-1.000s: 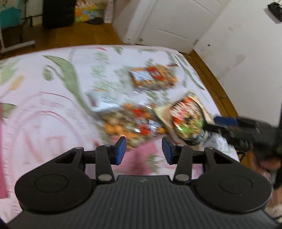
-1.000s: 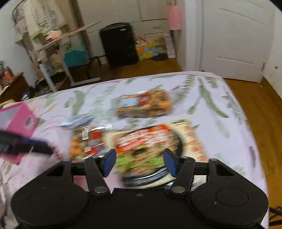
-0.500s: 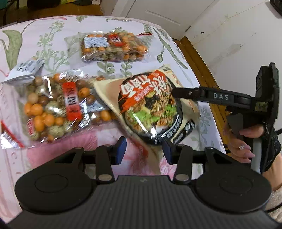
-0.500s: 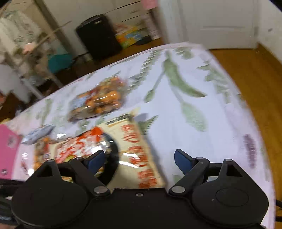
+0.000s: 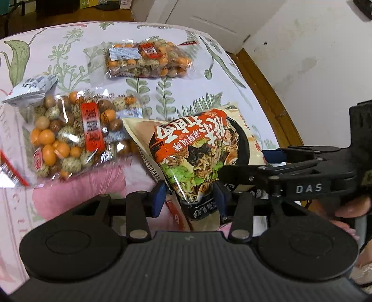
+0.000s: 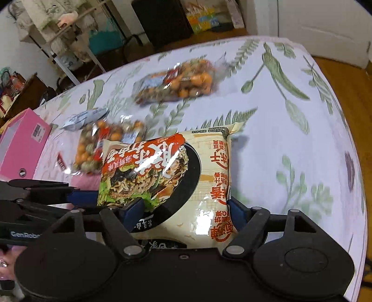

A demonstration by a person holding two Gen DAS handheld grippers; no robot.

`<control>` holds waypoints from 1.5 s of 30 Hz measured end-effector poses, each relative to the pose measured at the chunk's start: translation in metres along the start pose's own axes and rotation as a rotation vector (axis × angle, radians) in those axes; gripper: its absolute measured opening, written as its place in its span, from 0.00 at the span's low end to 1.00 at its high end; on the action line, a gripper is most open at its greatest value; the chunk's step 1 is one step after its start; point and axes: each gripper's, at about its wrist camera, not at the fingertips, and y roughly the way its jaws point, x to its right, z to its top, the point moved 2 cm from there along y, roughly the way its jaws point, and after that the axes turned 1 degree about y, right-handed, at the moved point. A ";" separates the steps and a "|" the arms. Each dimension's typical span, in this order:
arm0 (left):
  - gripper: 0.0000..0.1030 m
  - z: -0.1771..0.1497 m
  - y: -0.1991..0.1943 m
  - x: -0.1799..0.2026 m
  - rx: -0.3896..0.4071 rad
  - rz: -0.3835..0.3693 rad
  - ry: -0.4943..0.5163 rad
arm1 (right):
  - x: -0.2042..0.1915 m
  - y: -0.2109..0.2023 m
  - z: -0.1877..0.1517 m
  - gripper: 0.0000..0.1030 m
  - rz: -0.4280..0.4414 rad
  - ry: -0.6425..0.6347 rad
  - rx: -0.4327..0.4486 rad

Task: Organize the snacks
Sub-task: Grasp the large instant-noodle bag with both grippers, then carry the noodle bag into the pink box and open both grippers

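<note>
A noodle packet (image 5: 197, 153) with a black bowl picture lies on the floral tablecloth, its near end raised; it also shows in the right wrist view (image 6: 176, 176). My left gripper (image 5: 189, 198) is open with its blue pads either side of the packet's near corner. My right gripper (image 6: 186, 210) is open wide, its fingers astride the packet's near end. Two clear bags of round orange and speckled snacks lie beyond: one near (image 5: 74, 134) (image 6: 102, 144), one far (image 5: 146, 60) (image 6: 176, 81).
A small silver sachet (image 5: 30, 89) lies left of the near snack bag. A pink box (image 6: 21, 141) stands at the table's left. The table edge (image 5: 253, 93) runs along the right, with wooden floor and a white wall beyond. A black suitcase (image 6: 162, 21) stands behind the table.
Both grippers have moved in on the noodle packet. The right gripper swung back left and now straddles its near end; the packet's near end has risen off the cloth.
</note>
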 end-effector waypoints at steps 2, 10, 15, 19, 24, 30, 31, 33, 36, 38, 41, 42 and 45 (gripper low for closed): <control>0.42 -0.005 -0.009 -0.001 -0.022 -0.016 0.003 | -0.006 -0.008 -0.006 0.77 0.001 0.019 -0.012; 0.42 -0.031 -0.067 -0.019 -0.062 0.035 0.016 | -0.048 -0.024 -0.028 0.63 0.082 0.044 -0.040; 0.42 -0.046 -0.108 -0.037 -0.047 0.080 0.007 | -0.084 -0.027 -0.033 0.59 0.134 0.029 -0.078; 0.42 -0.059 -0.137 -0.047 -0.052 0.093 0.003 | -0.117 -0.033 -0.040 0.58 0.154 -0.040 -0.115; 0.42 -0.073 -0.167 -0.060 -0.056 0.113 -0.001 | -0.147 -0.040 -0.046 0.54 0.193 -0.088 -0.118; 0.42 -0.086 -0.205 -0.082 -0.037 0.152 -0.032 | -0.185 -0.042 -0.049 0.51 0.255 -0.150 -0.157; 0.42 -0.086 -0.212 -0.086 -0.031 0.161 -0.035 | -0.193 -0.043 -0.048 0.50 0.264 -0.164 -0.164; 0.42 -0.087 -0.227 -0.094 -0.015 0.182 -0.035 | -0.211 -0.044 -0.047 0.49 0.282 -0.195 -0.161; 0.42 -0.088 -0.250 -0.109 0.013 0.211 -0.036 | -0.238 -0.042 -0.038 0.48 0.305 -0.240 -0.144; 0.42 -0.088 -0.266 -0.122 0.033 0.234 -0.049 | -0.254 -0.039 -0.033 0.48 0.324 -0.262 -0.138; 0.42 -0.085 -0.291 -0.144 0.063 0.262 -0.077 | -0.280 -0.030 -0.023 0.47 0.361 -0.283 -0.134; 0.42 -0.083 -0.298 -0.151 0.074 0.275 -0.081 | -0.290 -0.025 -0.019 0.47 0.376 -0.287 -0.139; 0.42 -0.075 -0.319 -0.172 0.095 0.337 -0.074 | -0.319 -0.010 -0.007 0.46 0.414 -0.298 -0.152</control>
